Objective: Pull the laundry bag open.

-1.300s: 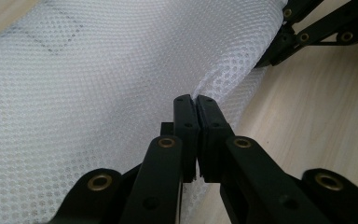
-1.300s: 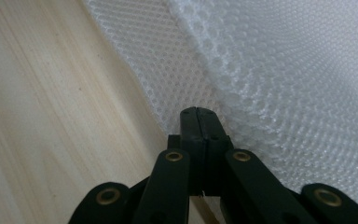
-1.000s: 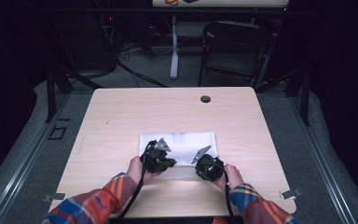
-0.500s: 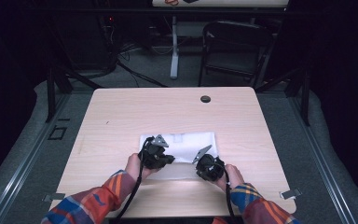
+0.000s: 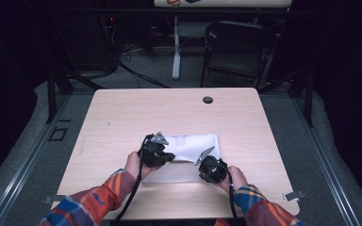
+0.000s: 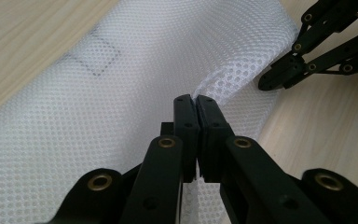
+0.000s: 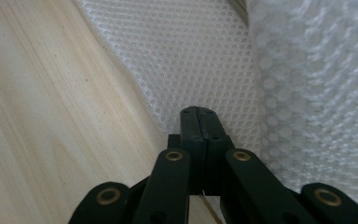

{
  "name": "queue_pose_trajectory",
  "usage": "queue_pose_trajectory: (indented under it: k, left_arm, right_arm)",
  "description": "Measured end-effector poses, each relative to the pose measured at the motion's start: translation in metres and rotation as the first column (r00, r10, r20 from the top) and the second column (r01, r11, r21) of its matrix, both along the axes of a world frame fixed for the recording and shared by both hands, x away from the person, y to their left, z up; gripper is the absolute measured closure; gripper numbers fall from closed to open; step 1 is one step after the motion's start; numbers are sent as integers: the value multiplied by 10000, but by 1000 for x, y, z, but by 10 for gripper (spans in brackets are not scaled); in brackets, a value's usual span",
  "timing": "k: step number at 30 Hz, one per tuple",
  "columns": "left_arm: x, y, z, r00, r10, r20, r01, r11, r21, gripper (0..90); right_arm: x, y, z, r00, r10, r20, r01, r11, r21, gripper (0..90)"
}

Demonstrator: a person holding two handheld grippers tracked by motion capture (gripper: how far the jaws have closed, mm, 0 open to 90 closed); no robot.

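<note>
A white mesh cloth (image 5: 191,142) lies on the wooden table (image 5: 179,110) near its front edge. My left gripper (image 5: 171,157) is shut on a raised fold of the mesh cloth (image 6: 121,93), pinched between the jaw tips of the left gripper (image 6: 196,99). The right gripper (image 5: 199,163) is shut on the cloth's edge close beside it, and the right gripper (image 6: 279,79) sits at the cloth's corner in the left gripper view. In the right gripper view, the right gripper (image 7: 198,111) has its jaws closed over the mesh cloth (image 7: 186,56), with a lifted, blurred part of it at the right.
A dark round cable hole (image 5: 208,100) sits near the table's far edge. A chair (image 5: 238,47) and a table leg (image 5: 176,47) stand on the floor beyond. Bare wood (image 7: 51,116) lies on all sides of the cloth.
Both hands stay near the cloth's near edge. The left gripper has shifted slightly farther from the person, and the mesh between the grippers has bunched up a little.
</note>
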State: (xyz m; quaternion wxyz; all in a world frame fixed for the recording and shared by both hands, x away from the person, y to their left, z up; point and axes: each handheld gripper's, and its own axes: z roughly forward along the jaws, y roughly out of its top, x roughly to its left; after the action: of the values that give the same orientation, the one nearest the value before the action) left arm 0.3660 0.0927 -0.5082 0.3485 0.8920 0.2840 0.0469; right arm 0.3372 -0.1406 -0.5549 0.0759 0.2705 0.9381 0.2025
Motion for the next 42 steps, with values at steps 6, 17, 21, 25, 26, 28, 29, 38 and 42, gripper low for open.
queue_pose_trajectory:
  k: [6, 17, 21, 25, 26, 28, 29, 38, 42]
  left_arm:
    - [3, 1, 4, 9999, 39, 99, -39, 10000, 58, 878]
    - [8, 1, 11, 9996, 160, 239, -161, 9999, 37, 879]
    - [10, 2, 13, 9995, 145, 283, -147, 9999, 79, 879]
    - [11, 1, 16, 9991, 175, 374, -179, 9998, 117, 879]
    - [12, 1, 17, 9991, 171, 387, -177, 9997, 142, 879]
    - [12, 0, 19, 9989, 163, 438, -169, 9998, 134, 879]
    - [13, 0, 20, 9988, 140, 472, -147, 9998, 142, 879]
    - [18, -2, 30, 9977, 88, 667, -107, 9996, 278, 879]
    - [20, -3, 35, 9967, 159, 800, -184, 9993, 313, 880]
  right_arm:
    - [0, 0, 0, 10000, 1, -35, -1, 10000, 8, 900]
    - [0, -1, 0, 9999, 17, -167, -17, 10000, -2, 900]
    - [0, -2, 1, 9998, 10, -194, -11, 10000, -53, 900]
    - [0, -2, 1, 9996, 32, -279, -32, 10000, -22, 900]
    - [0, -2, 1, 9996, 27, -288, -27, 10000, -7, 900]
    - [0, -2, 1, 9995, 15, -307, -15, 10000, 1, 900]
    - [0, -2, 1, 9995, -3, -330, 2, 10000, -16, 900]
    - [-2, -2, 1, 9992, 12, -391, -12, 10000, 3, 900]
    - [-2, -2, 2, 9989, 95, -469, -98, 9999, -62, 900]
